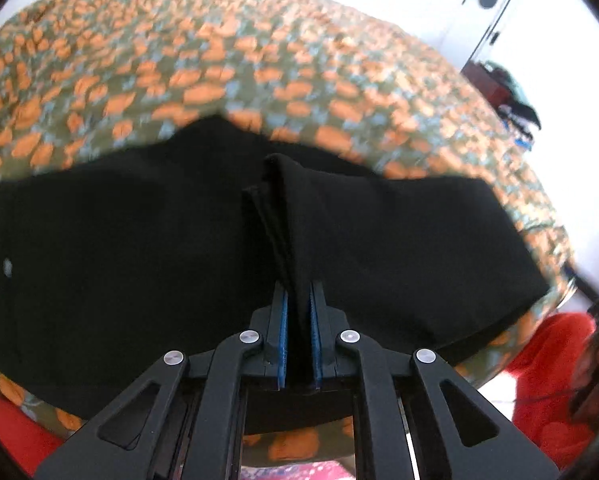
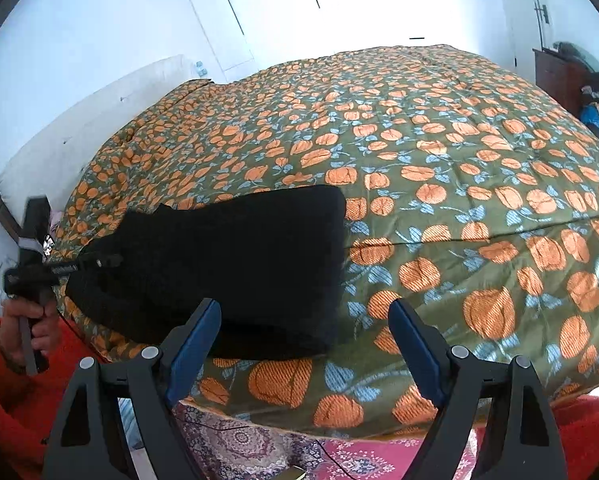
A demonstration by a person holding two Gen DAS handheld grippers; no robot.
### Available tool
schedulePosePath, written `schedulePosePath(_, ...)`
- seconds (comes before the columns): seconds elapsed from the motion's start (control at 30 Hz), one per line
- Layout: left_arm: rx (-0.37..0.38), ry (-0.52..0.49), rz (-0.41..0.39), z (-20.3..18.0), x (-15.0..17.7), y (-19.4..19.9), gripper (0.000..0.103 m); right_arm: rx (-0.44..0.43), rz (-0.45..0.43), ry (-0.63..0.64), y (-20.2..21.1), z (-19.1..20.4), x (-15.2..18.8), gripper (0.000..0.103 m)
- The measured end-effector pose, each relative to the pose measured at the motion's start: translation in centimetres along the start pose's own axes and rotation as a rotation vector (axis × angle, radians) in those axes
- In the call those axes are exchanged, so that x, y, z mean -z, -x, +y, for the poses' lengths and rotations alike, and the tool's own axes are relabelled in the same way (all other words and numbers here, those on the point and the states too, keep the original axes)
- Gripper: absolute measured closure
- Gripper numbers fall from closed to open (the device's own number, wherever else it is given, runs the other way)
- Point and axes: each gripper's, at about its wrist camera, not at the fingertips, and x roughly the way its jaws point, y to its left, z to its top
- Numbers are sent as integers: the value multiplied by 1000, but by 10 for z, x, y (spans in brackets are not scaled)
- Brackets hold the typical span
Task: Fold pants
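Observation:
Black pants (image 1: 139,248) lie folded on the bed near its front edge; they also show in the right wrist view (image 2: 235,264). My left gripper (image 1: 298,296) is shut on a raised fold of the pants' fabric (image 1: 281,204), held up between the blue pads. The left gripper also appears at the pants' left end in the right wrist view (image 2: 99,261). My right gripper (image 2: 305,312) is open and empty, hovering over the bed's front edge, just right of the pants' near corner.
The bed carries a green quilt with orange pumpkins (image 2: 459,168). A patterned pink rug (image 2: 363,456) lies below the bed edge. A dark wooden dresser with clothes (image 2: 567,80) stands far right. The person wears red (image 1: 547,364).

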Motion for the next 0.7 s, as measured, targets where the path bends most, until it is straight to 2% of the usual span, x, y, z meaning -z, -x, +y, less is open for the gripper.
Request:
schedulePosePath(0.13, -39, -58, 16, -10, 4, -14, 95, -84, -40, 89, -7, 26, -41, 18)
schedulePosePath(0.2, -25, -48, 16, -8, 3, -13, 95, -158, -6, 115, -22, 36, -51, 18)
schedulePosePath(0.27, -23, -43, 20, -3, 7, -14, 94, -249, 112, 105, -56, 38, -45, 17)
schedulePosePath(0.37, -9, -35, 26, 0, 8, -19, 93, -250, 349, 22, -110, 15, -9, 18)
schedulePosePath(0.4, -12, -35, 26, -2, 9, -19, 93, -249, 371, 10, -115, 10, -2, 22)
schedulePosePath(0.43, -15, -40, 21, -3, 11, -17, 93, -267, 345, 19, -108, 9, -5, 22)
schedulePosePath(0.5, -16, -44, 18, -3, 12, -17, 93, -276, 351, 12, -100, 10, -23, 22)
schedulePosePath(0.6, -12, -40, 22, -3, 11, -20, 93, -279, 265, -17, -89, 7, -66, 22)
schedulePosePath(0.63, -11, -38, 22, -2, 10, -21, 93, -272, 239, -39, -90, 4, -81, 22)
schedulePosePath(0.7, -12, -40, 21, -2, 10, -21, 92, -261, 244, -98, -106, -8, -94, 18)
